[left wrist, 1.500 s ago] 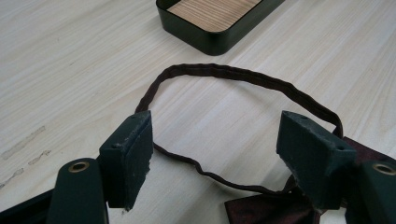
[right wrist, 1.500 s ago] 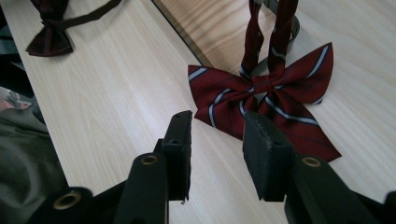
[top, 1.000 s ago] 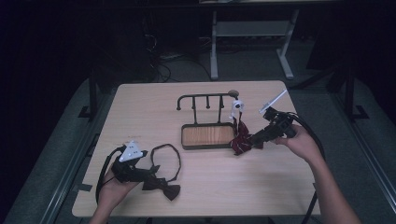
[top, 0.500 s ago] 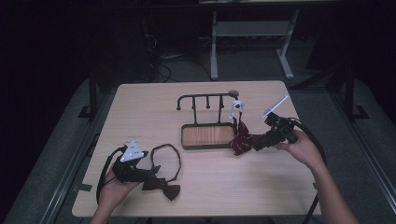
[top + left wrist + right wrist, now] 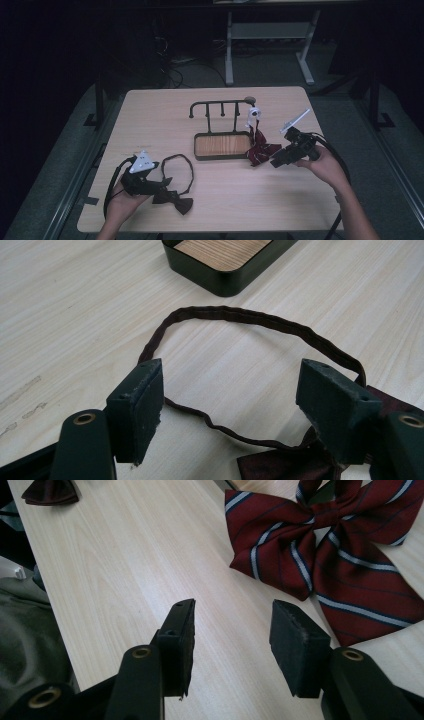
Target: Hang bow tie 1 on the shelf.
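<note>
We see a pale wood-grain bench (image 5: 165, 115) under everything. On it lies a striped bow tie (image 5: 330, 545), deep red with thin white and dark navy diagonal stripes. The other bow tie (image 5: 172, 197) is plain dark brown, nearly maroon, and its neck strap (image 5: 240, 317) has the same dark brown tone. The tray (image 5: 222, 146) has a black rim and a warm orange-brown wood floor; the rack (image 5: 220, 107) behind it is black. Both the left gripper (image 5: 235, 405) and the right gripper (image 5: 232, 640) are black with brass-coloured rivets. A white clip (image 5: 253, 114) tops the striped tie.
</note>
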Available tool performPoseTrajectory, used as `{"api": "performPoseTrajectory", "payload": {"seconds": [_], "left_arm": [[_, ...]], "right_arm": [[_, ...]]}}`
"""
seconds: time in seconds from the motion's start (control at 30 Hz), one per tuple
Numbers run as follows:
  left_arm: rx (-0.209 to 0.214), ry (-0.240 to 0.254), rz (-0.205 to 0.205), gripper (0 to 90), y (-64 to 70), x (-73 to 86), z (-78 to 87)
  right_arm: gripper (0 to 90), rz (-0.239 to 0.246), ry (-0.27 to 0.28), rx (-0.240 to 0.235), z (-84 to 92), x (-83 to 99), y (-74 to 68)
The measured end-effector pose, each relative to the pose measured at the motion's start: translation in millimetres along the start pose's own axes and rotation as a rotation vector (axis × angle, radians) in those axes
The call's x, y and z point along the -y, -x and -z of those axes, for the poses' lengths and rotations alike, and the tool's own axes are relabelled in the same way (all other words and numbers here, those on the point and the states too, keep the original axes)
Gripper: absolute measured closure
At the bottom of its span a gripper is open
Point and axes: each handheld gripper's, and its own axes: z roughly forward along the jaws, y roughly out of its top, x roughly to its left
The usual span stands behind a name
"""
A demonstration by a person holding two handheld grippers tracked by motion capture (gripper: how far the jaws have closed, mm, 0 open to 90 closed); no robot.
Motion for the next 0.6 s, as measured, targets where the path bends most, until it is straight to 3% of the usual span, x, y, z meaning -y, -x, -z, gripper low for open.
{"api": "performPoseTrajectory", "payload": {"seconds": [0.6], "left_arm": [[0.007, -0.013, -0.016, 27.7, -0.7, -4.0, -2.4]], "right_arm": [[48.7, -0.013, 0.030, -0.002, -5.8, 24.9, -8.9]]}}
